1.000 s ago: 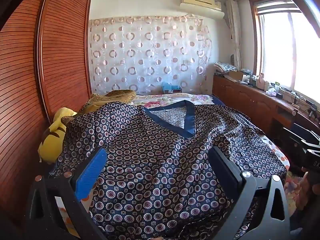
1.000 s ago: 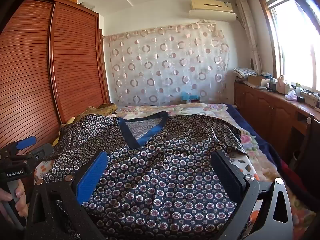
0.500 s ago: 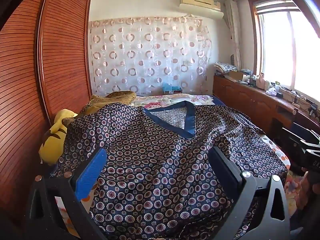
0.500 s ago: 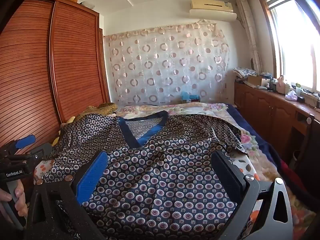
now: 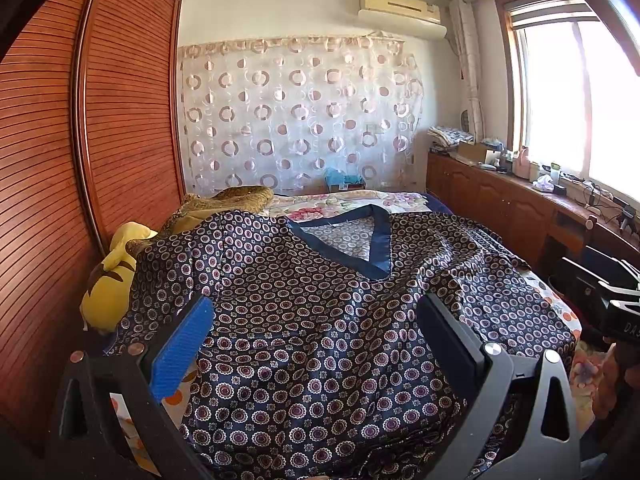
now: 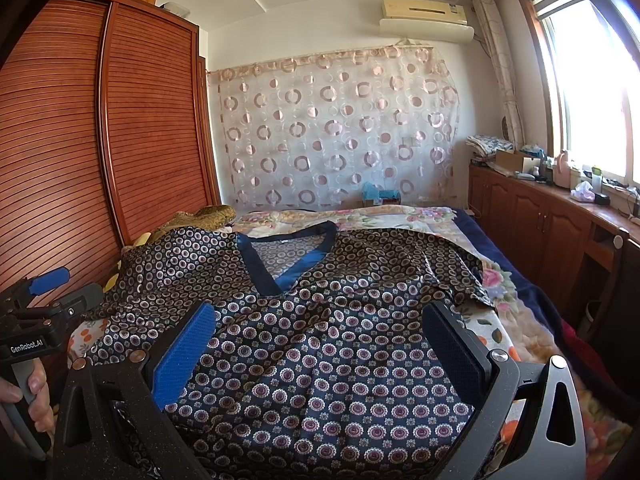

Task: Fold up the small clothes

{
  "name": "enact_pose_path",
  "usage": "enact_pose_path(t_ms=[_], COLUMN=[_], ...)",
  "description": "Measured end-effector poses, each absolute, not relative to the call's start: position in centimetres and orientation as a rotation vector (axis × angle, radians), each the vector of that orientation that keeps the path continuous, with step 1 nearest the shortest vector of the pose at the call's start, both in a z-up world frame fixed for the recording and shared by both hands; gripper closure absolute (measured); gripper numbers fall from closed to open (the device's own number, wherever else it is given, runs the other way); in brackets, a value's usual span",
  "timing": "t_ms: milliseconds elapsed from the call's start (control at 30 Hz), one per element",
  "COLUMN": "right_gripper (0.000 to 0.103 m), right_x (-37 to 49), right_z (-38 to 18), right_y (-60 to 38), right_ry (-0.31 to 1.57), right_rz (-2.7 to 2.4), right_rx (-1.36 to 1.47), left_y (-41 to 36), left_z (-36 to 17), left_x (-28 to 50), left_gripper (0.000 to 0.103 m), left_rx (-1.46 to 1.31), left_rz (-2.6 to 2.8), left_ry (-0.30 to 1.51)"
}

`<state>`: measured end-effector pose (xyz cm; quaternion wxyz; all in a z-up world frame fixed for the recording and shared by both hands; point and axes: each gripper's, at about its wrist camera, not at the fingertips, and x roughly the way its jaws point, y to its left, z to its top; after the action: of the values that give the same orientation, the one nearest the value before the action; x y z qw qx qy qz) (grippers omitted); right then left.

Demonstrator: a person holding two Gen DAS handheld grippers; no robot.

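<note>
A dark navy top printed with small rings and trimmed with a blue V-neck lies spread flat, front up, on the bed, sleeves out to both sides. My left gripper hovers open above its lower left part, fingers wide apart, nothing between them. My right gripper stands open above the lower right part, also holding nothing. The left gripper's body shows at the left edge of the right wrist view, held by a hand.
The bed carries a floral sheet. A yellow plush toy and a brown patterned cloth lie by the wooden wardrobe on the left. A wooden cabinet counter with clutter runs under the window on the right.
Both views have shifted very slightly; the top lies as before and both grippers stay open above it.
</note>
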<state>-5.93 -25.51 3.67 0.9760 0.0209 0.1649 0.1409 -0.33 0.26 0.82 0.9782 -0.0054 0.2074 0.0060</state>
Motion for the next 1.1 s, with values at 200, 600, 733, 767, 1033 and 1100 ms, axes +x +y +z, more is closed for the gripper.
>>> enact_pose_path(t_ms=[200,600,733,767,1033,1100], right_gripper=[0.000,0.000,0.000,0.000,0.000,0.000], right_x=[-6.0,-5.9,-5.9,-5.9,-5.9,-5.9], right_z=[3.7,3.6,3.7,3.7,3.6,3.6], right_y=[-25.5,-25.5,-25.4,-25.4,-25.4,-25.5], right_ry=[0.332,0.330,0.330,0.330,0.331,0.331], right_rz=[0.284,0.286,0.284,0.284,0.284,0.285], right_rx=[0.043,0.040,0.039,0.039,0.039,0.038], left_y=[0.4,0.6,0.5,0.5,0.4,0.4], left_z=[1.9,2.6,2.4,2.5,2.6,2.6], left_x=[-0.7,-0.7,-0.7,-0.7,-0.7,-0.7], left_gripper=[0.001,0.001,0.001,0.001,0.001,0.001], left_rx=[-0.009,-0.003,-0.001,-0.001,0.001,0.002], left_rz=[0.014,0.015,0.016,0.016,0.016,0.016], left_ry=[0.413,0.407,0.405,0.404,0.402,0.400])
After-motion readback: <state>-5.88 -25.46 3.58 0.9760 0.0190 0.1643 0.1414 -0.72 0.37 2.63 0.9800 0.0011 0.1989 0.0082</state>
